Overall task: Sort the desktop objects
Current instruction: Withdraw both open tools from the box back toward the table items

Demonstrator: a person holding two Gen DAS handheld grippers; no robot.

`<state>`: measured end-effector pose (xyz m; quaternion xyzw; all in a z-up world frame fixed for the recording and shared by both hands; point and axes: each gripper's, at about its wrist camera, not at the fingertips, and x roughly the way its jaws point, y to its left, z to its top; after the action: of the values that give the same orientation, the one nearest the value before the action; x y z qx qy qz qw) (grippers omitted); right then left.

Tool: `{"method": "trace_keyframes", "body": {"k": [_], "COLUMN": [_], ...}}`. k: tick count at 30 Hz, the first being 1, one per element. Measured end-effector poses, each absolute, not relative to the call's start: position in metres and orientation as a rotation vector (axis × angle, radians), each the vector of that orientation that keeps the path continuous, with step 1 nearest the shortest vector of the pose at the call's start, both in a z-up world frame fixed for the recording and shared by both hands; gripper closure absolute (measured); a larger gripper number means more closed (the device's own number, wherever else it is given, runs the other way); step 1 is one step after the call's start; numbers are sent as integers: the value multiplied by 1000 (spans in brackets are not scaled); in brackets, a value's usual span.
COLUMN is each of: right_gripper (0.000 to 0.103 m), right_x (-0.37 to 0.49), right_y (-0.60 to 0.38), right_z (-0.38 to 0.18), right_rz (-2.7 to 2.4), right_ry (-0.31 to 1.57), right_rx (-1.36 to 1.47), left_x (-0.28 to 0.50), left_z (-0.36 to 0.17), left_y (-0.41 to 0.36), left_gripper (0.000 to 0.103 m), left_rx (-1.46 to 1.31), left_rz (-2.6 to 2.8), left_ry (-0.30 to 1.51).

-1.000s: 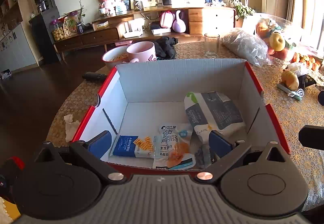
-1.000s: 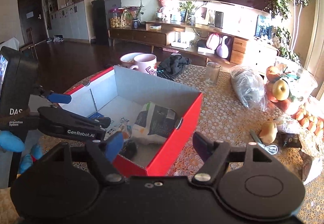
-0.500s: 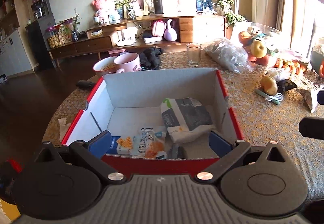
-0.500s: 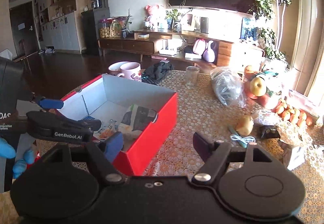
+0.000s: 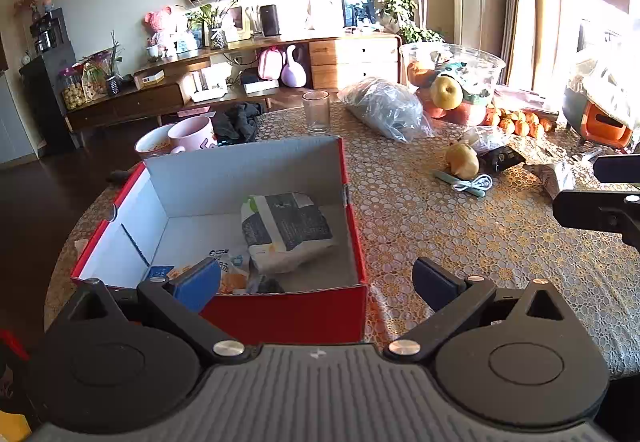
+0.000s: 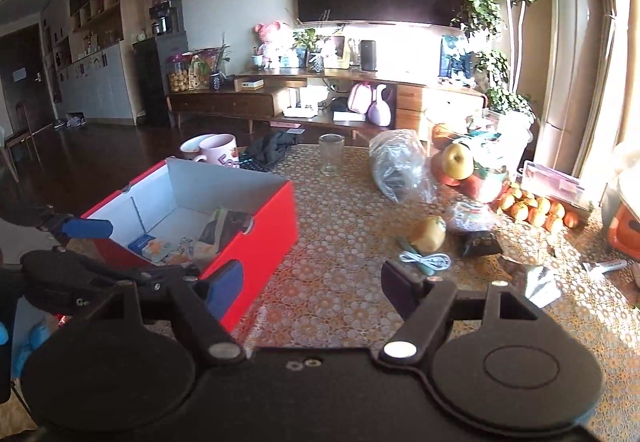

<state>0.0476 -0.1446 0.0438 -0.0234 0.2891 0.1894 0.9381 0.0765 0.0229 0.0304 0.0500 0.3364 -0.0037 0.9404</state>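
A red cardboard box (image 5: 280, 312) (image 6: 264, 226) with a white inside stands on the round table and holds a grey-and-white pouch (image 5: 286, 230) and several small snack packets (image 5: 224, 274). My left gripper (image 5: 316, 282) is open and empty, hovering over the box's near right corner. My right gripper (image 6: 312, 282) is open too, with nothing between its fingers, over bare tablecloth right of the box. A pear (image 6: 429, 233), a white coiled cable (image 6: 426, 261) and a dark packet (image 6: 480, 244) lie on the cloth beyond it. The left gripper's blue pad (image 6: 86, 228) shows at the right wrist view's left edge.
At the table's far side stand a pink mug (image 5: 192, 134), a bowl (image 5: 150, 144), a dark cloth (image 5: 236, 122), a glass (image 5: 317, 116), a plastic bag (image 5: 386, 114) and a fruit bowl (image 5: 452, 82). Small oranges (image 6: 532, 210) and crumpled wrappers (image 6: 540, 282) lie at the right.
Both grippers have drifted right and drawn back a little, so the box slid to the left in both views. The jaws of each kept their width.
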Motion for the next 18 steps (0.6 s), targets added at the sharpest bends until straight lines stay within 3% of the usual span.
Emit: {"method": "trace_keyframes", "body": {"k": [18], "right_gripper": [27], "right_x": [44], "right_y": [-210], "right_z": [34], "right_rz": [295], "right_ry": [584], "right_rx": [-6], "left_x": [69], "left_z": [31], "left_y": [-35], "left_gripper": [0], "left_rx": [133], "left_rz": [-74], "left_ry": [664]}}
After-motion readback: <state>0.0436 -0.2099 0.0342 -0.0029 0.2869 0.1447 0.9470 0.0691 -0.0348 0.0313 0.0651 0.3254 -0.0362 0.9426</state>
